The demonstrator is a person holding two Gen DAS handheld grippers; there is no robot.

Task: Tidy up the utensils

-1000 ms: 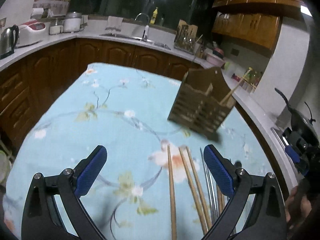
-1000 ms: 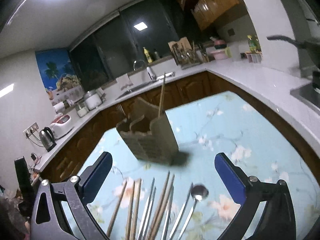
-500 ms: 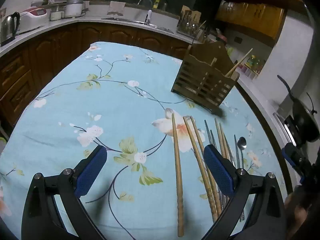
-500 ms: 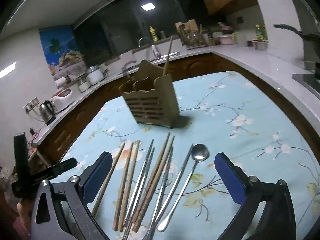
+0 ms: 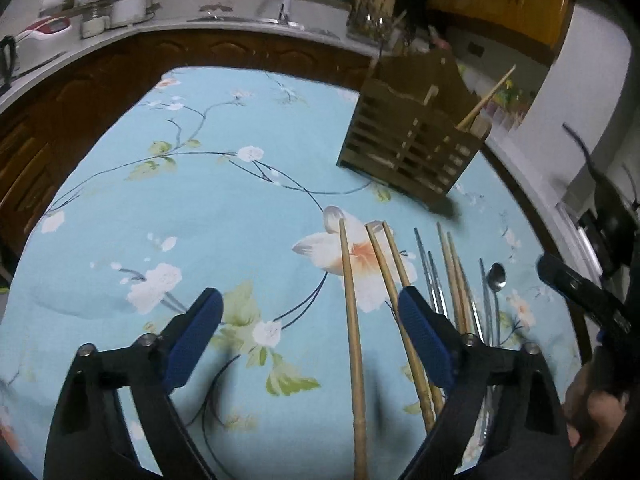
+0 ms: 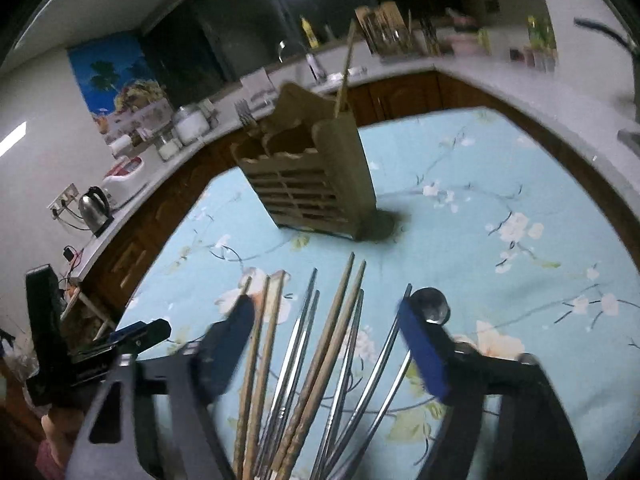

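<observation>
Utensils in a row before the holder

Chopsticks [image 5: 352, 320] lie leftmost, spoon [image 5: 497, 276] rightmost, holder [image 5: 412, 140] behind them on the table [image 5: 200, 200].

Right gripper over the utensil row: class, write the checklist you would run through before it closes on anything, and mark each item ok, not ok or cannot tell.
1. Right gripper open: ok, jaws wide apart.
2. Only one piece between its fingers: not ok; several wooden chopsticks and metal chopsticks lie between them.
3. Spoon outside the grasp: cannot tell, its bowl sits right at the right finger.
4. Wooden holder upright on the tablecloth: ok.
5. Holder has room: cannot tell; one chopstick stands in it.
6. Left gripper out of the way: ok, open, over the leftmost chopsticks.
</observation>
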